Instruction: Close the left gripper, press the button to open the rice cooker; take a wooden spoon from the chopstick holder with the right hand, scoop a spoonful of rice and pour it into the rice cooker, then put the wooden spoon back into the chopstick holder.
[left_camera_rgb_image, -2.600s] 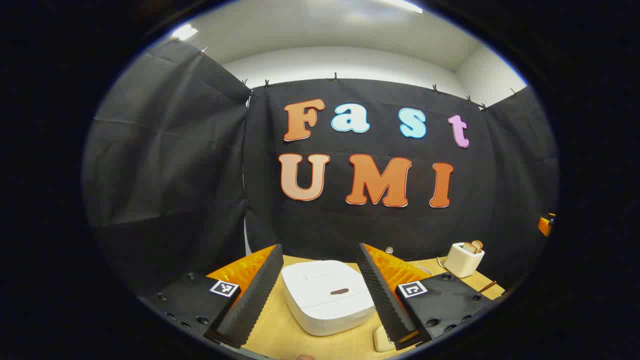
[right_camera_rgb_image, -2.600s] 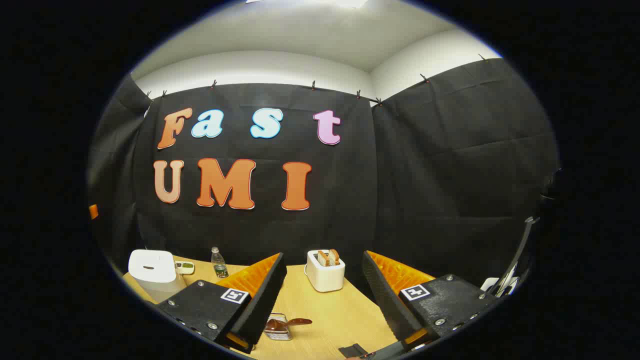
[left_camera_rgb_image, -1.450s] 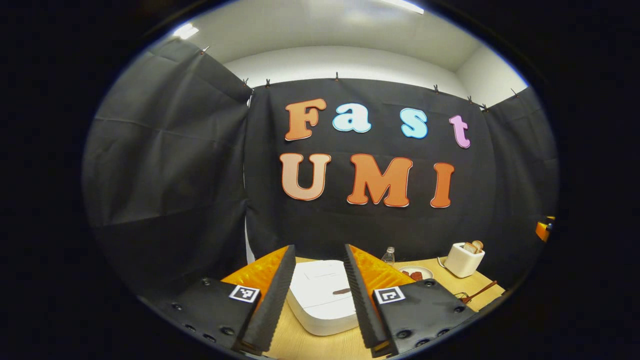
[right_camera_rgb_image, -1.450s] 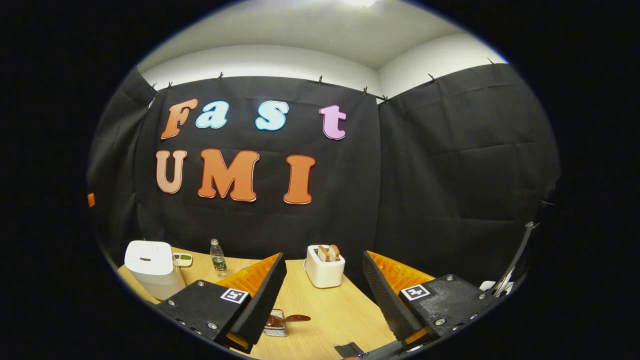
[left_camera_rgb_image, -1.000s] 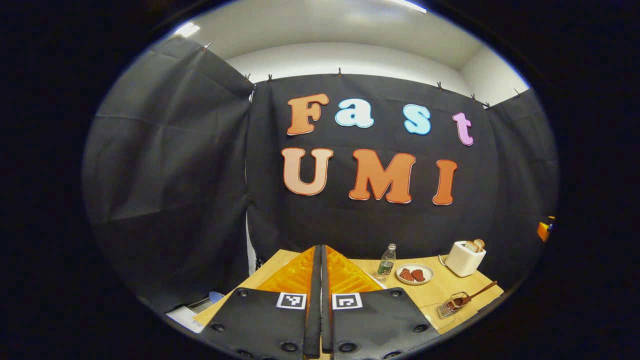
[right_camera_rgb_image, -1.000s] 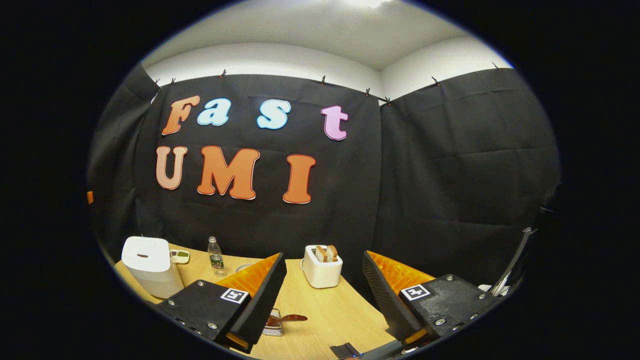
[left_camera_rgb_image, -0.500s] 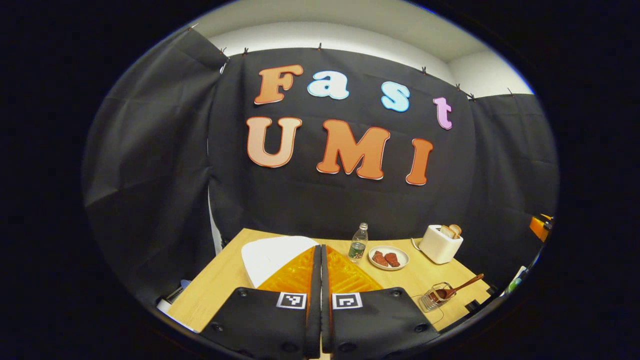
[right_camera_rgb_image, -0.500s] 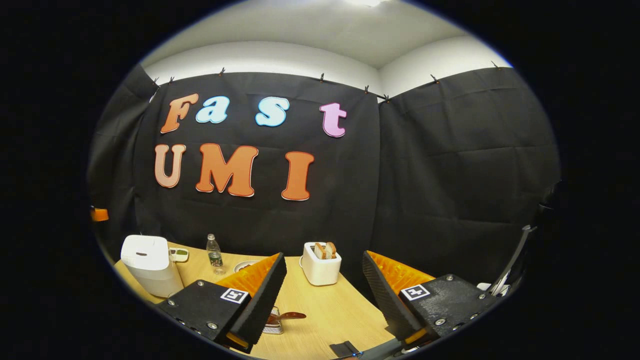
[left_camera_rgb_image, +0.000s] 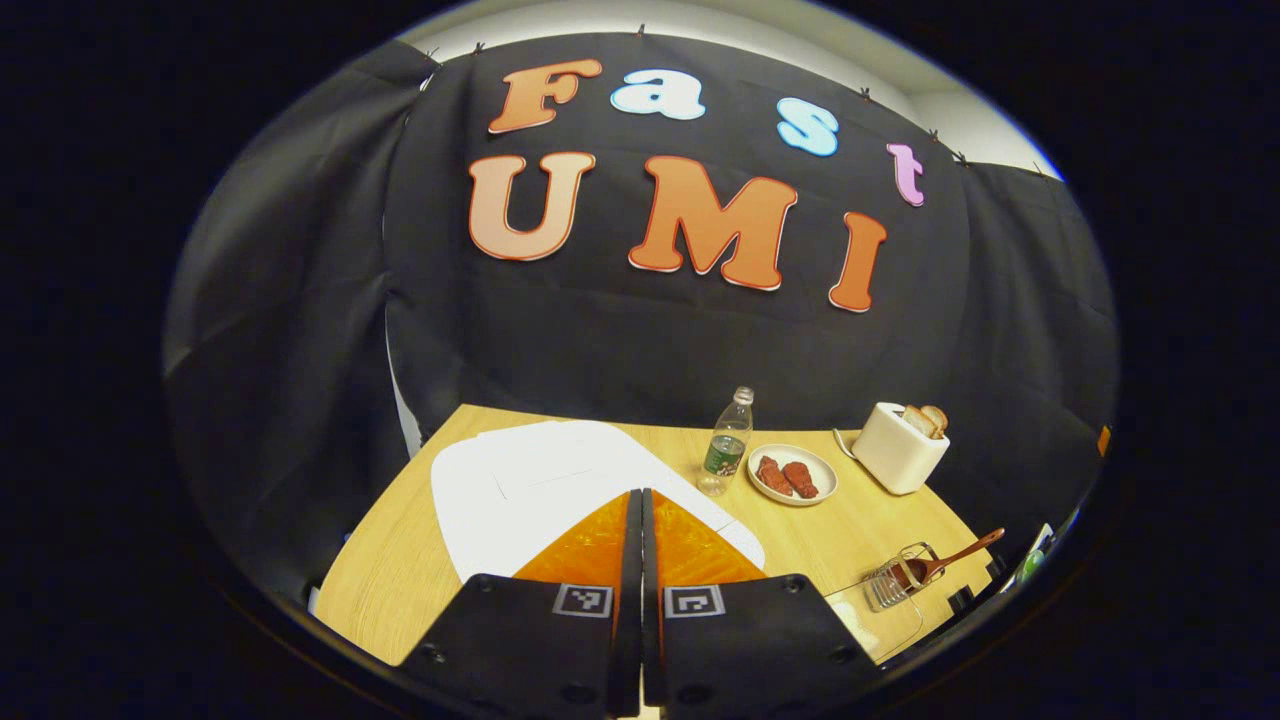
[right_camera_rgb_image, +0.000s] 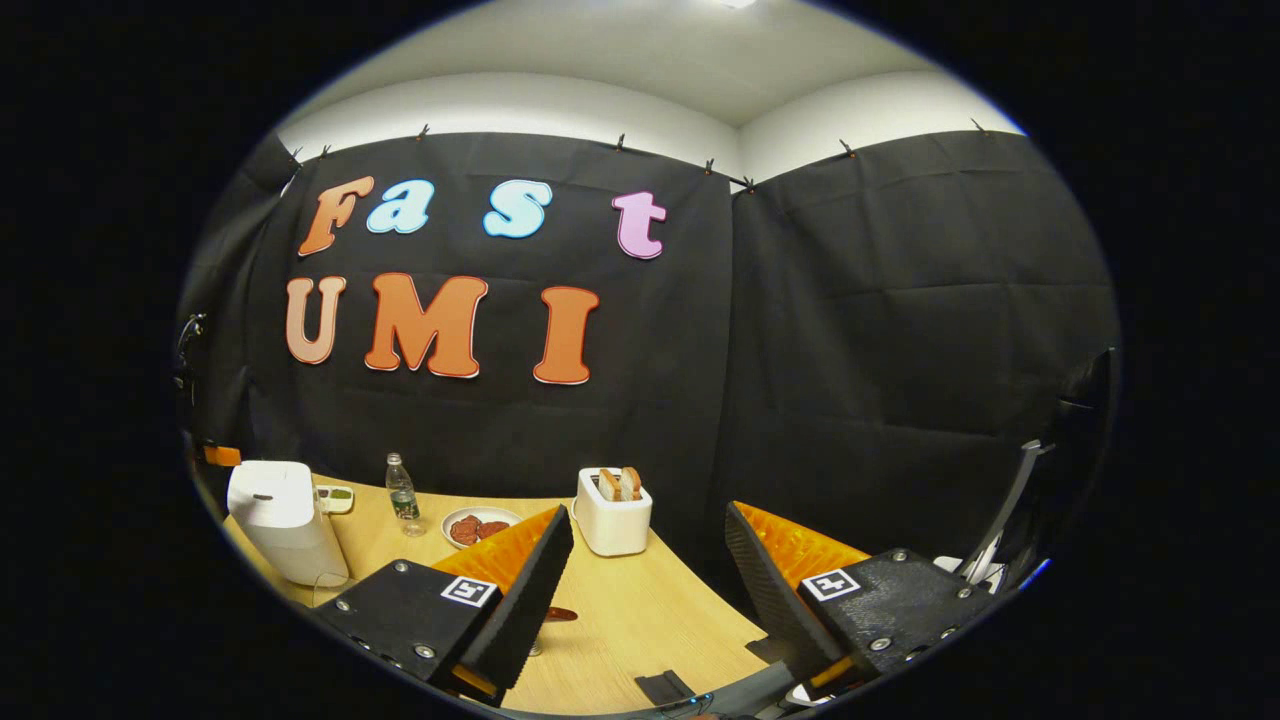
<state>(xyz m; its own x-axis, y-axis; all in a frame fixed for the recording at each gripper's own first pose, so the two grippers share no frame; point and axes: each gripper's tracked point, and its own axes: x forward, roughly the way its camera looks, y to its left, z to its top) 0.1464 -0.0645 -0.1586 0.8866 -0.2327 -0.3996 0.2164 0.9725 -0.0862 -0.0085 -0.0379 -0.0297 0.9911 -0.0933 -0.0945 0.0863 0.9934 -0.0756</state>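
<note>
Progress: early. Left gripper (left_camera_rgb_image: 641, 495) jaws pressed together, above closed rice cooker (left_camera_rgb_image: 540, 490); button unpressed, apparently. Right gripper (right_camera_rgb_image: 645, 525) jaws spread, empty. Wooden spoon (left_camera_rgb_image: 945, 562) in chopstick holder (left_camera_rgb_image: 895, 585); scooping, pouring, return outstanding.

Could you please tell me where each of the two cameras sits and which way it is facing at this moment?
Left gripper view: rides on the left gripper, tilted down over the rice cooker towards the back wall; its own two fingers meet at the bottom.
Right gripper view: rides on the right gripper, facing the wall across the table; its own fingers stand apart at the bottom.
Shared: rice cooker, bottle, plate, toaster.
</note>
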